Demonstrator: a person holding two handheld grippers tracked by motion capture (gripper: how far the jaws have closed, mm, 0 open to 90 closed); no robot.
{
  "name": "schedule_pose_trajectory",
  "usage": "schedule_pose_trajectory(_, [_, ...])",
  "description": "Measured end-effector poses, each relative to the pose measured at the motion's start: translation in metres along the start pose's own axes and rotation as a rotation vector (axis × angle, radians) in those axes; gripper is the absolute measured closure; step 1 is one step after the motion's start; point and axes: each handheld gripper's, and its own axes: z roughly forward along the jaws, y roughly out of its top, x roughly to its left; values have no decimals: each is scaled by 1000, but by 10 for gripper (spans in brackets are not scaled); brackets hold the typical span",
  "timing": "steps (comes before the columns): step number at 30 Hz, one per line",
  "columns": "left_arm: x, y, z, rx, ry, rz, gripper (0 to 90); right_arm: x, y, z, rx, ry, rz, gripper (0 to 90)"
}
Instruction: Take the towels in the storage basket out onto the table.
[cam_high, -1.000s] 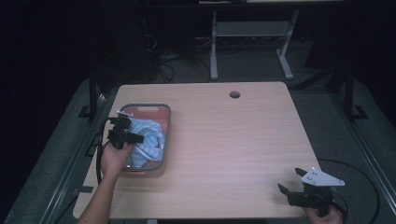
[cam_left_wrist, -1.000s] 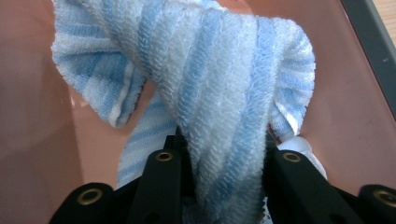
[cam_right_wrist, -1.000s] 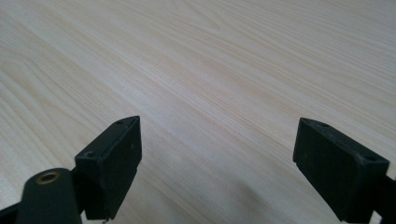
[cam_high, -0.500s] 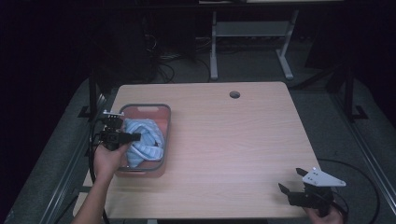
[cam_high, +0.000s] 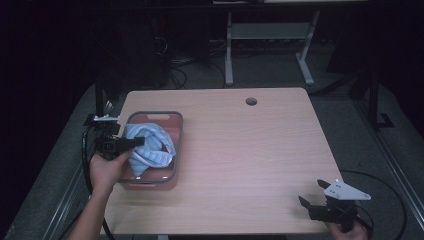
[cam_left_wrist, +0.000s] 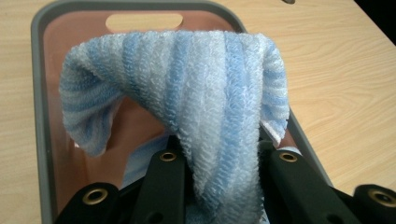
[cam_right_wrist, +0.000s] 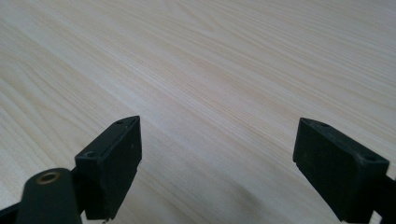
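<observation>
Dark floor, cables and a metal stand fill the upper part of the high view, and below them lies a pale wooden table (cam_high: 250, 160) with a round hole near its far edge. At the left of the frame a grey-rimmed bin (cam_high: 178, 145) with a reddish inside sits on the table, and a blue-and-white striped towel (cam_high: 150, 145) is heaped in it.

Left gripper (cam_high: 131, 143) comes in from the left edge of the frame, level with the middle of the bin, its jaws pointing toward the frame's right and clamped on the towel. In the left gripper view the towel (cam_left_wrist: 201, 116) runs up from between the two black jaws at the bottom of the frame, arches over, and drops again at the left, with the bin (cam_left_wrist: 39, 93) wall and its handle slot behind it. The held part is a narrow gathered band; its long axis runs straight away from the jaws, toward the top of that frame. The rest of the cloth seems to hang back into the bin.

Right gripper (cam_high: 314, 200) sits in the lower right corner of the high view, well apart from the bin, with its jaws spread wide. In the right gripper view, bare table (cam_right_wrist: 210, 70) lies between and beyond them.

So the left hand is the nearer one by far and already has the cloth. Any lift out of the bin would probably go up and toward the frame's right, over the bin's right wall.
</observation>
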Motion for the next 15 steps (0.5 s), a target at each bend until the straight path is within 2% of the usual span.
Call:
schedule_pose_trajectory(6, [-2,5,-9,-12,-8,15,738,-1,0,0,-1,-2,0,149])
schedule_pose_trajectory(15, [-15,14,-22,-39,-34,54,738,-1,1,0,-1,-4,1,149])
